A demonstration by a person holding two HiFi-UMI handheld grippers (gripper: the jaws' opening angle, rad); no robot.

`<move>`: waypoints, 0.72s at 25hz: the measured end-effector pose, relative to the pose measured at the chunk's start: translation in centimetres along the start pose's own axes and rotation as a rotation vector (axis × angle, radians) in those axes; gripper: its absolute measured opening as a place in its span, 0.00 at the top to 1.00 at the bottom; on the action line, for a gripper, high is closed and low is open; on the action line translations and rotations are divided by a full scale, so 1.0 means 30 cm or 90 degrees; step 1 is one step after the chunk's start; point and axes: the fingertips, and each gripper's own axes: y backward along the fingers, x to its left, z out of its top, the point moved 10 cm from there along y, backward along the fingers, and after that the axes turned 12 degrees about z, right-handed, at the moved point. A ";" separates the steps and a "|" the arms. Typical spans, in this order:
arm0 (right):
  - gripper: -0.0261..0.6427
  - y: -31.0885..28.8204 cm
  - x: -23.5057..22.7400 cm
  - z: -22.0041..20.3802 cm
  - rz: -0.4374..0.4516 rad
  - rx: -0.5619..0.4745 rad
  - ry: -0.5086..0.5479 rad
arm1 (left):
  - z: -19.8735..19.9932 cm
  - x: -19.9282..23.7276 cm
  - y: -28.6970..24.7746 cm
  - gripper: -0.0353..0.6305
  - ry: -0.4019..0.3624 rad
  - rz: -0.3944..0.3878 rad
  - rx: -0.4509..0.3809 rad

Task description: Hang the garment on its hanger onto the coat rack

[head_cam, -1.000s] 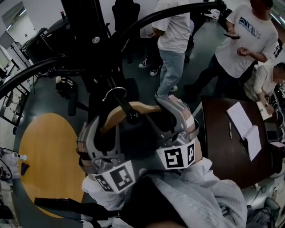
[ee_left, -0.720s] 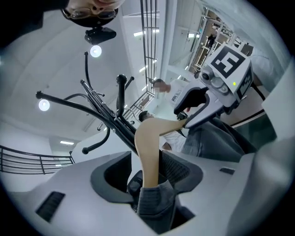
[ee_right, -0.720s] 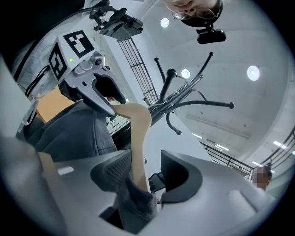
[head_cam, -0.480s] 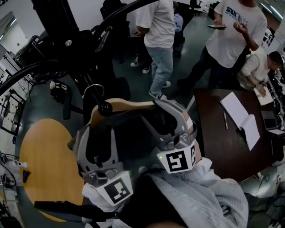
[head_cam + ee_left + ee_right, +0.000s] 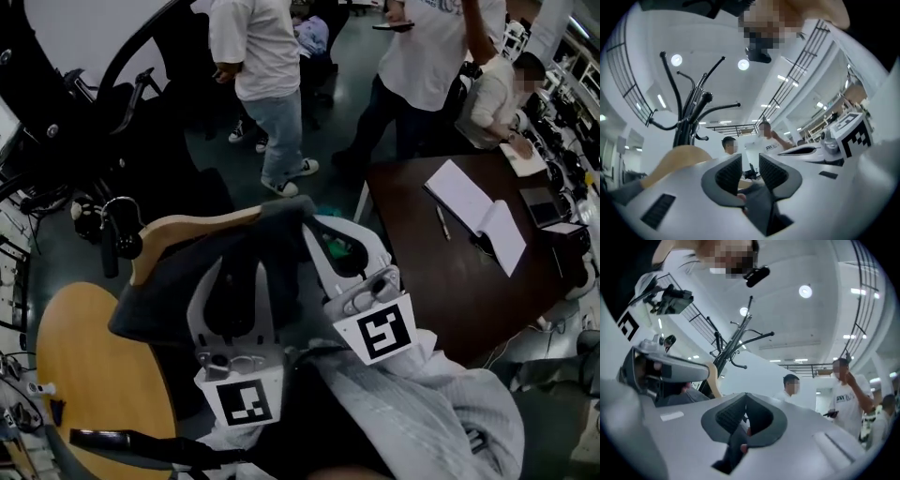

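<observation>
Nearest us, our right gripper (image 5: 744,416) has its jaws pressed together on a fold of the dark garment (image 5: 178,281), while our left gripper (image 5: 750,169) is closing, its jaws apart with garment cloth low between them. The garment drapes over the wooden hanger (image 5: 202,223), which we hold above the round table (image 5: 84,375), its hook (image 5: 117,208) near the black coat rack (image 5: 689,117), touching or not we cannot tell. Beyond, people (image 5: 258,56) stand beside a brown table (image 5: 441,281).
</observation>
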 end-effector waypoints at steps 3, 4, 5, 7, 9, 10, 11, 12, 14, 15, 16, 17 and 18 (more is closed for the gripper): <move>0.96 0.052 -0.031 -0.020 -0.026 -0.012 -0.082 | -0.023 -0.079 -0.035 0.90 0.067 -0.016 0.005; 0.96 0.063 -0.037 -0.028 -0.037 -0.009 -0.095 | -0.031 -0.095 -0.046 0.93 0.081 -0.022 0.014; 0.96 0.073 -0.042 -0.035 -0.044 -0.005 -0.104 | -0.040 -0.109 -0.057 0.94 0.094 -0.030 0.026; 0.96 0.091 -0.048 -0.049 -0.048 0.001 -0.117 | -0.060 -0.138 -0.075 0.94 0.116 -0.045 0.053; 0.96 0.111 -0.053 -0.062 -0.050 0.011 -0.121 | -0.078 -0.170 -0.089 0.94 0.121 -0.053 0.074; 0.96 0.121 -0.054 -0.069 -0.051 0.020 -0.119 | -0.085 -0.186 -0.095 0.94 0.118 -0.055 0.081; 0.96 0.128 -0.053 -0.075 -0.053 0.031 -0.118 | -0.089 -0.198 -0.099 0.94 0.113 -0.058 0.086; 0.96 0.132 -0.051 -0.081 -0.055 0.040 -0.120 | -0.093 -0.207 -0.103 0.94 0.108 -0.062 0.091; 0.96 0.135 -0.049 -0.086 -0.060 0.052 -0.129 | -0.095 -0.214 -0.107 0.94 0.102 -0.072 0.098; 0.96 0.135 -0.050 -0.086 -0.063 0.055 -0.133 | -0.096 -0.216 -0.109 0.94 0.102 -0.080 0.099; 0.96 0.136 -0.050 -0.085 -0.067 0.057 -0.136 | -0.097 -0.217 -0.112 0.94 0.102 -0.089 0.098; 0.96 0.137 -0.051 -0.084 -0.070 0.059 -0.137 | -0.100 -0.219 -0.113 0.94 0.102 -0.098 0.096; 0.96 0.139 -0.052 -0.085 -0.073 0.062 -0.137 | -0.105 -0.221 -0.114 0.94 0.101 -0.104 0.098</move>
